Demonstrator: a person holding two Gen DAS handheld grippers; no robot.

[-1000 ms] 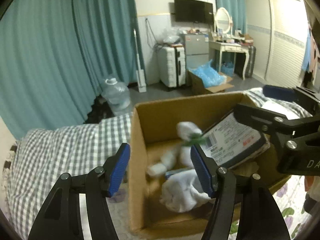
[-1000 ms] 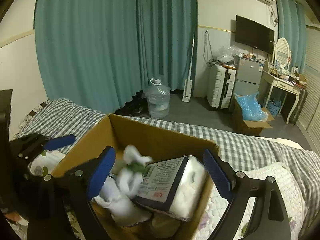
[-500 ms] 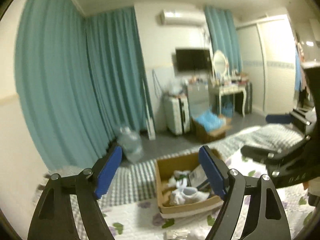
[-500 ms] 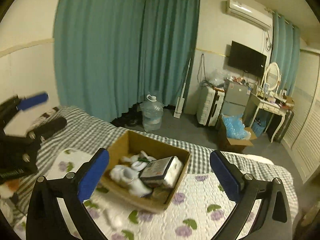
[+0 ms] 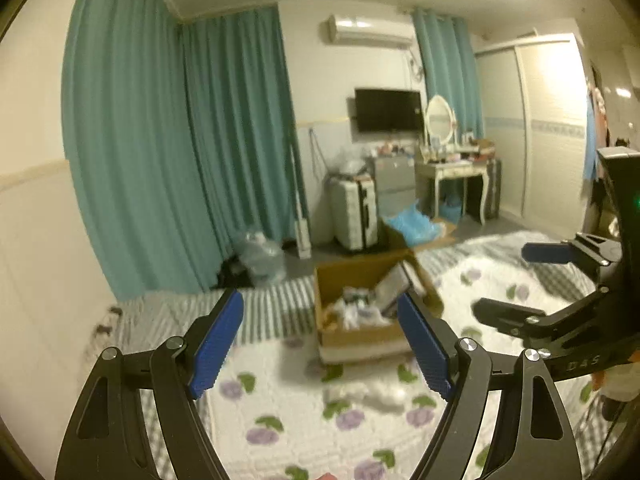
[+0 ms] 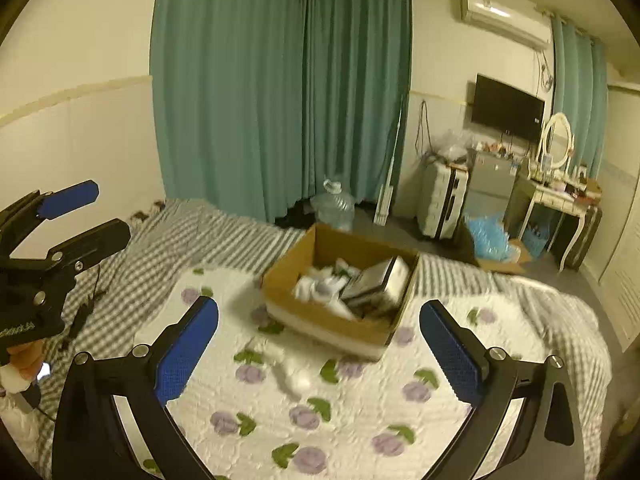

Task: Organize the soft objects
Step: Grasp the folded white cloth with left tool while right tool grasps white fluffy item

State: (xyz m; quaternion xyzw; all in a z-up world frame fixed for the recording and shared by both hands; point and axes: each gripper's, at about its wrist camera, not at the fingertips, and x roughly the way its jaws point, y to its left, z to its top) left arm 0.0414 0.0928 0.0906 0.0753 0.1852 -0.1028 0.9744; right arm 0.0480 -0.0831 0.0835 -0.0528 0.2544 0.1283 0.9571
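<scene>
Item one, nearest in our left wrist view: the left hand-held gripper (image 5: 320, 344), low in the frame, black arms with blue pads, jaws spread wide with nothing between them. Item two, in our right wrist view: the right hand-held gripper (image 6: 318, 344), likewise low in the frame, jaws spread wide and holding nothing. Each shows in the other's view at the frame edge; at the left edge of the right wrist view we note fingers (image 6: 24, 360) under the left unit. Item three: the quilt (image 6: 360, 412), white with purple flowers and green leaves, across the lower centre of both views, laid on the bed (image 6: 168, 248) with its grey checked cover. Item four: one small white soft object (image 6: 290, 372) lying loose on the quilt, lower centre, blurred, well short of the box. Item five: the cardboard box (image 6: 332, 330), centre frame, open-topped, standing on the quilt beyond both grippers. Inside we count white soft pieces (image 6: 316, 286) heaped toward its left side and a flat dark-edged packet (image 6: 376, 280) leaning at its right. Item six, on the floor past the bed: a clear water jug (image 6: 334, 204). Item seven, furthest: teal curtains (image 6: 280, 92), a white suitcase (image 6: 440, 204), a wall television (image 6: 506, 106).
</scene>
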